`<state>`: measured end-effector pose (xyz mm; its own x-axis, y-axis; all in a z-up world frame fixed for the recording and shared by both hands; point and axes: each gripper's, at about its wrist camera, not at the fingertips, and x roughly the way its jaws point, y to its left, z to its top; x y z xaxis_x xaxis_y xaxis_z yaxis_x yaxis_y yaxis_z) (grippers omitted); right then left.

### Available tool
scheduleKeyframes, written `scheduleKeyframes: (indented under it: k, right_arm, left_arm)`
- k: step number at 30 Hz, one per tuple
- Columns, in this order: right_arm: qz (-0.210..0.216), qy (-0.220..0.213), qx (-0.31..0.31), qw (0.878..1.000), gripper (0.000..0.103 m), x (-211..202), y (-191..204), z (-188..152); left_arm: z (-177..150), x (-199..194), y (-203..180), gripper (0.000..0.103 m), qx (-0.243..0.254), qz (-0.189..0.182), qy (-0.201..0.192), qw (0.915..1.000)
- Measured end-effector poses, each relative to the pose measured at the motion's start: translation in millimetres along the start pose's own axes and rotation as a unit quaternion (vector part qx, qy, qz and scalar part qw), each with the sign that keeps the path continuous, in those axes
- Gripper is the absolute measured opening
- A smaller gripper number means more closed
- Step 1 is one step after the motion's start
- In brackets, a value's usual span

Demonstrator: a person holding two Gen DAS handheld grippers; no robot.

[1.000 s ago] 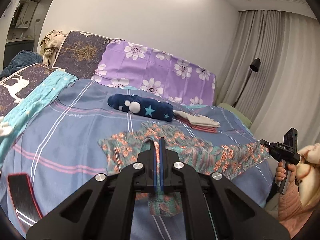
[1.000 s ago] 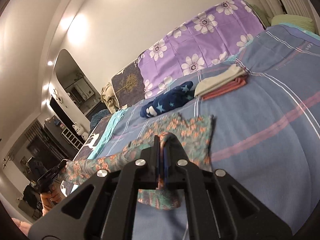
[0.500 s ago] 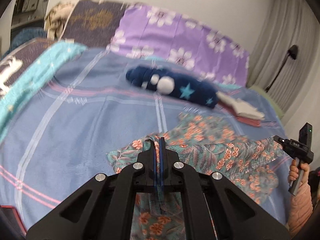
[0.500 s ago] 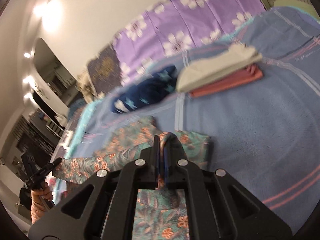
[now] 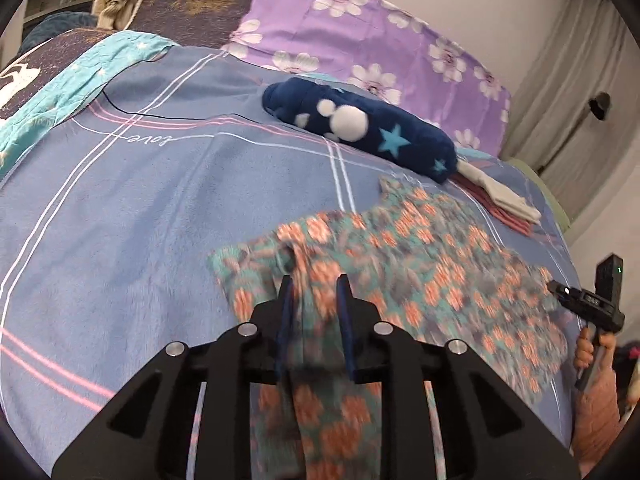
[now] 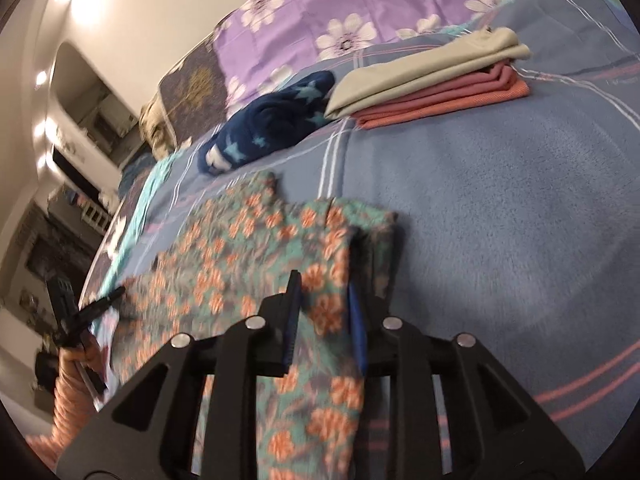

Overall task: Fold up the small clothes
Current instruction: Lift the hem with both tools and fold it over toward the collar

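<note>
A teal garment with orange flowers (image 5: 404,264) lies spread on the blue striped bed cover (image 5: 140,200); it also shows in the right wrist view (image 6: 240,248). My left gripper (image 5: 314,284) is open over the garment's left corner, a ridge of cloth loose between the fingers. My right gripper (image 6: 324,280) is open over the garment's right corner, cloth between its blue pads (image 6: 356,320). Each gripper shows at the far side of the other's view: the right one (image 5: 588,300), the left one (image 6: 80,312).
A rolled navy star-print garment (image 5: 360,128) lies behind the floral one. A folded stack of beige and pink clothes (image 6: 432,80) sits at the back right. Purple floral pillows (image 5: 360,32) line the headboard. A teal quilt (image 5: 80,64) lies at the left.
Both grippers have lowered the garment onto the bed and opened; they were shut on its corners a second ago. The garment now lies flat.
</note>
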<state>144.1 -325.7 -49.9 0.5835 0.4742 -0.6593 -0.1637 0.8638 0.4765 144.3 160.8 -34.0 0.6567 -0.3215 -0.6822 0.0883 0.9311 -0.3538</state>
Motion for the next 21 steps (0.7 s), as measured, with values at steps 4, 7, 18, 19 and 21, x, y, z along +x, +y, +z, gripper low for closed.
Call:
scheduleKeyframes:
  k: [4,7,18,19,21]
  right_arm:
    - [-0.013,0.005,-0.032,0.999,0.006,-6,10,-6]
    - [0.022,-0.021,-0.014,0.999,0.005,-16,13,7]
    - [-0.011,-0.027,0.065,0.997,0.025,37,-8,111]
    - [-0.016,-0.020,0.066,0.997,0.030,43,-10,110]
    - [-0.015,-0.016,0.057,0.998,0.042,49,-14,103]
  left_arm:
    - [-9,-5,-2,0.004,0.014,0.013,0.019,0.9996]
    - [1,-11,-1,0.003,-0.005,-0.005,0.009,0.9999]
    - [102,38,3,0.010,-0.033,0.064,-0.040,0.9966]
    - [101,47,10,0.017,-0.043,0.070,-0.030,0.9962]
    - [93,55,17,0.034,-0.051,0.066,-0.023,0.9962]
